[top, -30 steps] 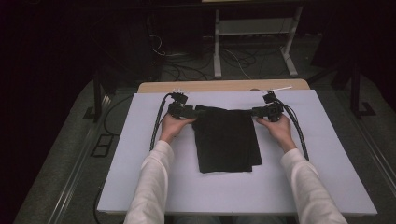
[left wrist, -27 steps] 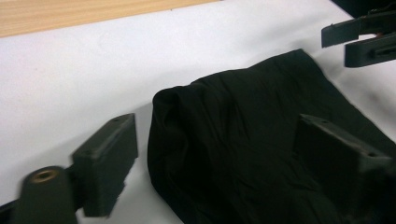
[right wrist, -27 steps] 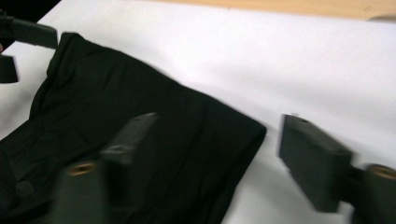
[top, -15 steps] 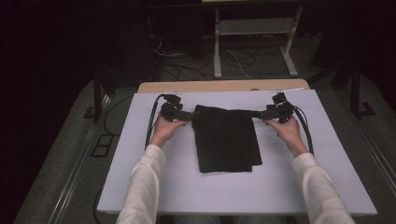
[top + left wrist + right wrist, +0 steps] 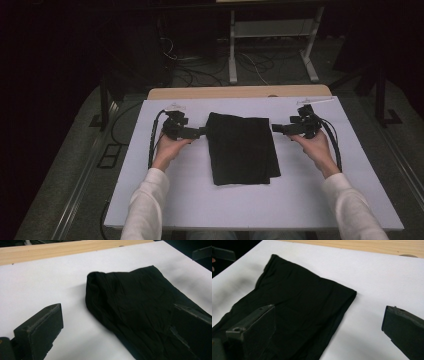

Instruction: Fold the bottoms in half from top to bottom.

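Note:
A black cloth (image 5: 242, 147), folded into a rectangle, lies flat in the middle of the white board (image 5: 300, 200). My left gripper (image 5: 202, 131) sits level just off the cloth's far left corner, pointing at it. The right gripper (image 5: 274, 128) faces the far right corner from a short gap away. Both have just been opening, and no pad presses on the cloth. In the left gripper view the left gripper (image 5: 117, 312) stands wide over the cloth (image 5: 130, 302). In the right gripper view the right gripper (image 5: 329, 313) stands wide over the cloth (image 5: 297, 302).
The board rests on a wooden table (image 5: 240, 92) whose far edge shows behind it. A cable (image 5: 152, 145) trails from the left gripper down the board's left side. On the dark floor beyond stand white frame legs (image 5: 232, 55) and loose cables.
Both hands have moved outward, away from the cloth's far corners. The jaws have let go of the cloth, which now lies flat on the board.

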